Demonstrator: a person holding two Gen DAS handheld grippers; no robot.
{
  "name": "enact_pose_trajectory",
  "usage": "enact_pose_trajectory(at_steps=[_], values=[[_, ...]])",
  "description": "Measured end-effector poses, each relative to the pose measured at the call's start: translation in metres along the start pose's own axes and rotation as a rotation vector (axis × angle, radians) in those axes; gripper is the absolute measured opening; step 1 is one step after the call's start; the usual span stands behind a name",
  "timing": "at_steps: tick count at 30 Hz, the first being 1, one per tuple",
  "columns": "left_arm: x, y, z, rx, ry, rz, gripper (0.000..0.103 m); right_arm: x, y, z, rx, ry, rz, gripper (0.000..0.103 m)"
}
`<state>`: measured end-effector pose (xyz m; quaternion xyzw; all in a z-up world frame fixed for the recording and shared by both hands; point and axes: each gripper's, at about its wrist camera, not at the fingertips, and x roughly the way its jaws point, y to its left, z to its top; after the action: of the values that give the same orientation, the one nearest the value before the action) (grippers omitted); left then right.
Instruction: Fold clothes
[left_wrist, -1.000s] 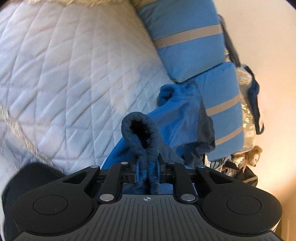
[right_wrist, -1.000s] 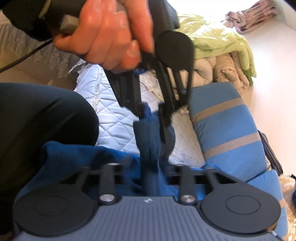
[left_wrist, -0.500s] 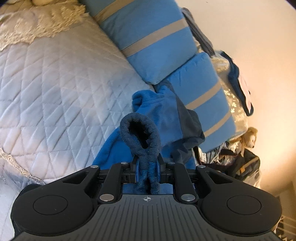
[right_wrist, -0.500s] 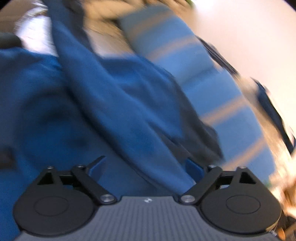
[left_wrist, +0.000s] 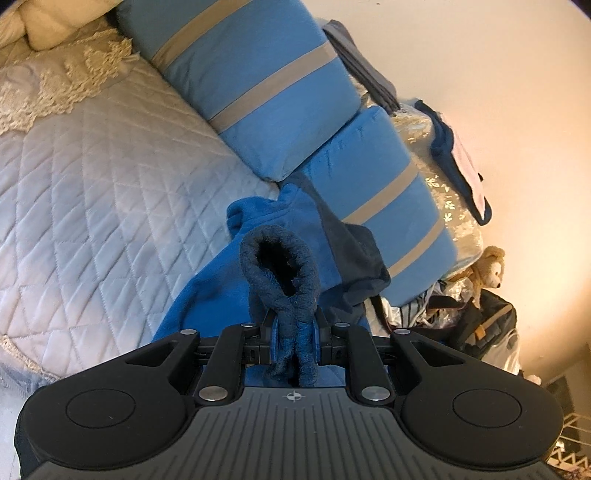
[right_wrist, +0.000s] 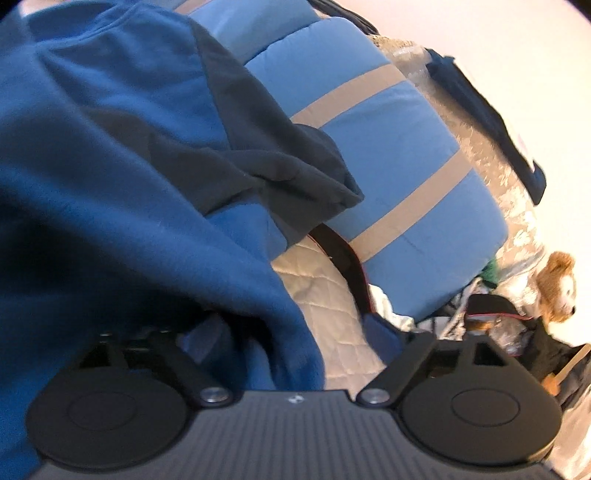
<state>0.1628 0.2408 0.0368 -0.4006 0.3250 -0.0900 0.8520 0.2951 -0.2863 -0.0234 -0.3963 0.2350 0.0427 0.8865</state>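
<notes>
A white quilted bed (left_wrist: 110, 177) carries the blue fleece top (left_wrist: 207, 295) near its pillow edge. The left gripper (left_wrist: 293, 343) pinches the top's dark cuff (left_wrist: 277, 258). The right gripper (right_wrist: 291, 343), jaws wide and just closing, has fleece between them, ungripped. Blue striped pillows (left_wrist: 258, 96) lie beyond.

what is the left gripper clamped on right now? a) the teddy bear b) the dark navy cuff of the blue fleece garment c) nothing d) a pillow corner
b: in the left wrist view the left gripper is shut on the dark navy cuff of the blue fleece garment, whose loop sticks up between the fingers.
</notes>
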Motion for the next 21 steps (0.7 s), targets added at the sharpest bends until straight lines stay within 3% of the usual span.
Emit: enact_pose_trajectory(at_steps=[4,6,7,8,10,14,16,18,19,21], values=[[0.003,-0.013,0.006,0.016,-0.003,-0.008,0.015,0.011,-0.019,0.007,0.14,-0.034,0.055,0.066],[0.006,-0.019,0.009,0.018,-0.008,-0.022,0.015,0.013,-0.03,0.007,0.21,-0.044,0.082,0.035],[0.009,-0.022,0.01,0.02,-0.009,-0.03,0.015,0.013,-0.037,0.004,0.272,-0.041,0.084,0.033],[0.012,-0.026,0.011,0.024,-0.008,-0.039,0.015,0.013,-0.045,0.002,0.336,-0.036,0.085,0.018],[0.021,-0.031,0.01,0.033,-0.002,-0.061,0.016,0.014,-0.063,-0.007,0.496,-0.011,0.079,0.016],[0.046,-0.039,0.001,0.049,0.056,-0.071,0.015,0.03,-0.097,-0.039,0.819,0.099,0.147,0.016],[0.056,-0.038,-0.008,0.062,0.094,-0.046,0.015,0.036,-0.101,-0.055,0.896,0.156,0.183,0.023],[0.058,-0.032,-0.018,0.066,0.122,-0.027,0.015,0.04,-0.101,-0.068,0.915,0.202,0.202,0.049],[0.058,-0.028,-0.023,0.066,0.135,-0.021,0.015,0.036,-0.098,-0.07,0.865,0.194,0.185,0.055],[0.059,-0.019,-0.034,0.066,0.162,-0.009,0.015,0.025,-0.092,-0.071,0.768,0.176,0.138,0.077]])
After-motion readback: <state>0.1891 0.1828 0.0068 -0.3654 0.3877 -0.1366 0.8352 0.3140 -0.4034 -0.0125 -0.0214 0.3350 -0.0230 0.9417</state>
